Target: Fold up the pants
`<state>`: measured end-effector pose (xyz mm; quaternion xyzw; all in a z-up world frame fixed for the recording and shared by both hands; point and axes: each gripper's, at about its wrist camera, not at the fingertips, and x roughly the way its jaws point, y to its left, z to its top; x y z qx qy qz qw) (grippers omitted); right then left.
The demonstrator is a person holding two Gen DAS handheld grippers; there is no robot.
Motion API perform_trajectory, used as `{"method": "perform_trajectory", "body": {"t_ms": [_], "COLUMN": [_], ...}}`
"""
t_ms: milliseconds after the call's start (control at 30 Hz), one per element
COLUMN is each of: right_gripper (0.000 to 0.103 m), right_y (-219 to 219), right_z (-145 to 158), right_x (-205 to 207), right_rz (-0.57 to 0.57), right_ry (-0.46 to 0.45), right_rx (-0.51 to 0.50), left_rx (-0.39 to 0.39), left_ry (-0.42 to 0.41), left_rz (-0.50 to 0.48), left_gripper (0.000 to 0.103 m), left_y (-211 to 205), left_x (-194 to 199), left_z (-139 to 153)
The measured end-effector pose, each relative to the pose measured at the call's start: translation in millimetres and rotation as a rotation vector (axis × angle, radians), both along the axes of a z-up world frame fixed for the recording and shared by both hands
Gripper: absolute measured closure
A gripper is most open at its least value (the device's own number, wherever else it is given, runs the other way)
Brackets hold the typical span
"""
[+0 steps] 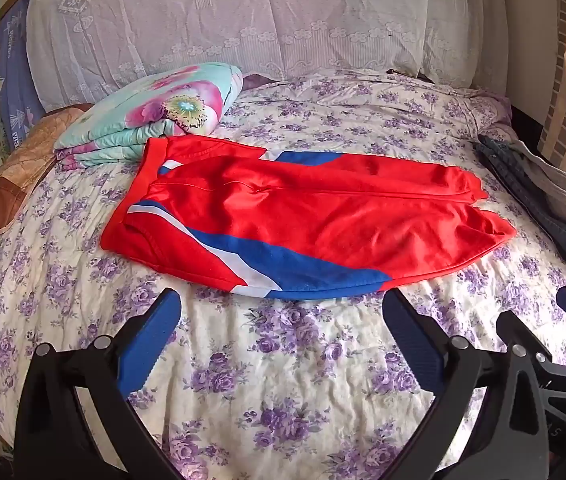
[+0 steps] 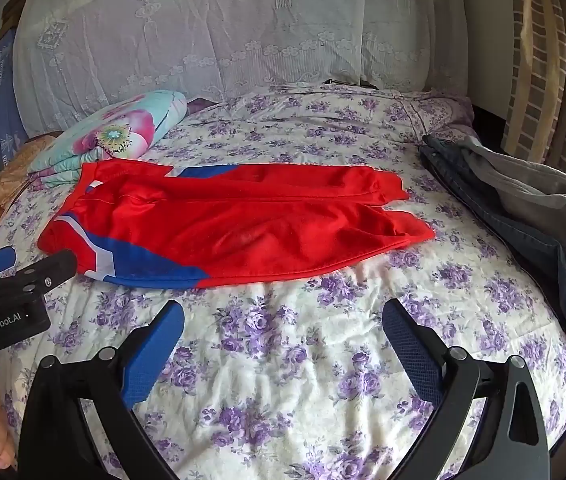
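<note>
Lying flat on bed (image 1: pixel 283 380): one red pants (image 1: pixel 303 216); two tongs agape.

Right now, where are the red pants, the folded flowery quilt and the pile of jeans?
red pants (image 1: pixel 323 208): left wrist view, middle of the red legs.
flowery quilt (image 1: pixel 151 116): left wrist view, top fold.
jeans pile (image 2: pixel 523 232): right wrist view, blue denim edge.

A wide bed covered by a cream sheet printed with purple flowers (image 1: pixel 283 380) fills the room. Behind it hangs a white lace curtain (image 1: pixel 243 12). At the right stands a beige brick-patterned striped drape (image 2: pixel 543 72), lit by daylight.
</note>
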<state>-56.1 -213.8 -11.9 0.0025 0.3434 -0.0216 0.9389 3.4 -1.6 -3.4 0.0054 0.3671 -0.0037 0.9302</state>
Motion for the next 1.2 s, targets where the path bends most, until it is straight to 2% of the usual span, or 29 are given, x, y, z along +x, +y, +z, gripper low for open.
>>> {"method": "perform_trajectory", "body": {"t_ms": [1200], "right_gripper": [0.003], "right_y": [10], "right_z": [3], "right_x": [-5], "right_rz": [0.02], "right_ry": [-0.002], "right_rx": [0.004], "left_rx": [0.002], "left_ry": [0.013], "left_rz": [-0.001], "left_gripper": [0.005], "left_y": [1], "left_x": [-3], "left_z": [0]}}
